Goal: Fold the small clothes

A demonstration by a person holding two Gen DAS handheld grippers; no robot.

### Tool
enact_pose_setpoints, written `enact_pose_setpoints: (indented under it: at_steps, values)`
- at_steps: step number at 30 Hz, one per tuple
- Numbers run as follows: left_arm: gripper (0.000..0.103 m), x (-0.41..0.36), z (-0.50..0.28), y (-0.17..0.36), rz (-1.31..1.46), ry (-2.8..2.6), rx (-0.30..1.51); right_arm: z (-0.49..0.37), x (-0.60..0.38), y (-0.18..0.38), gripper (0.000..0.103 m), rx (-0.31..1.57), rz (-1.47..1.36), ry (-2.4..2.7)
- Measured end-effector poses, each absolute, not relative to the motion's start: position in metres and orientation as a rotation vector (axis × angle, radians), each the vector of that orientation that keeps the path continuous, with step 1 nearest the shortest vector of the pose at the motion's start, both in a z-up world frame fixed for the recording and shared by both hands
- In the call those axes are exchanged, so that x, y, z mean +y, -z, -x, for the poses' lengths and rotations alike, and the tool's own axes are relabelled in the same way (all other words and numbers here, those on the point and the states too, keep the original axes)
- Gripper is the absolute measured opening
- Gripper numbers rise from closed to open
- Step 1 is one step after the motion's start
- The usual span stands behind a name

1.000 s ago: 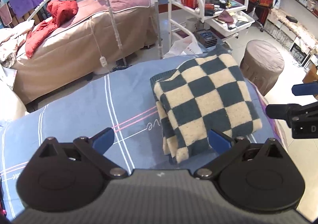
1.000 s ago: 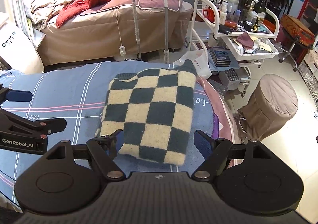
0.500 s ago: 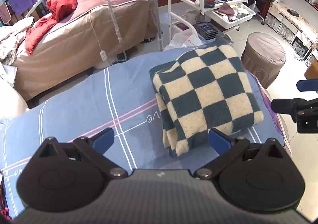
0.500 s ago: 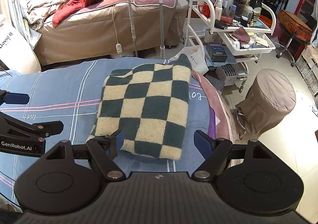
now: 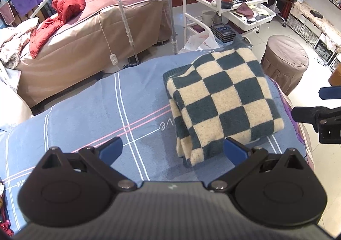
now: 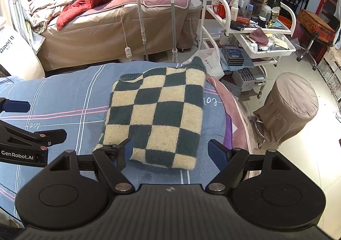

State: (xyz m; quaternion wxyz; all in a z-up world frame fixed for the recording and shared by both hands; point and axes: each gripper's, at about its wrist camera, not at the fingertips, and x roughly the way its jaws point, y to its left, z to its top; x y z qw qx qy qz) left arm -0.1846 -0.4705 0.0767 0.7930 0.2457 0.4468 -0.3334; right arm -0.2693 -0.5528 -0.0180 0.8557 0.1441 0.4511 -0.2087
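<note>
Checkered knit [image 6: 155, 116]: folded, long axis near-to-far. We hold right gripper [image 6: 170, 150] nearer, astride its near edge; left gripper [image 5: 172, 148] leftward; both agape, empty.

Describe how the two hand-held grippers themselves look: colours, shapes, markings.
Both are matte black. The left hand-held gripper and right hand-held gripper each have a ribbed body, two round discs, angular linkage arms with silver pivot screws, and blue pads on the fingertips. White "GenRobot.AI" lettering marks the left one's side. No cables or sleeves show.
</note>
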Motion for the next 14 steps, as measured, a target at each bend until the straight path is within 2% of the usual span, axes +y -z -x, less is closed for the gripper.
enact_pose_setpoints:
  at_steps: [14]
  values:
    - [0.103, -0.4683, 0.1856, -0.0799, -0.510, 0.732, 0.922, 0.2688, -0.5518, 0.0197, 0.103, 0.953, -0.309, 0.449]
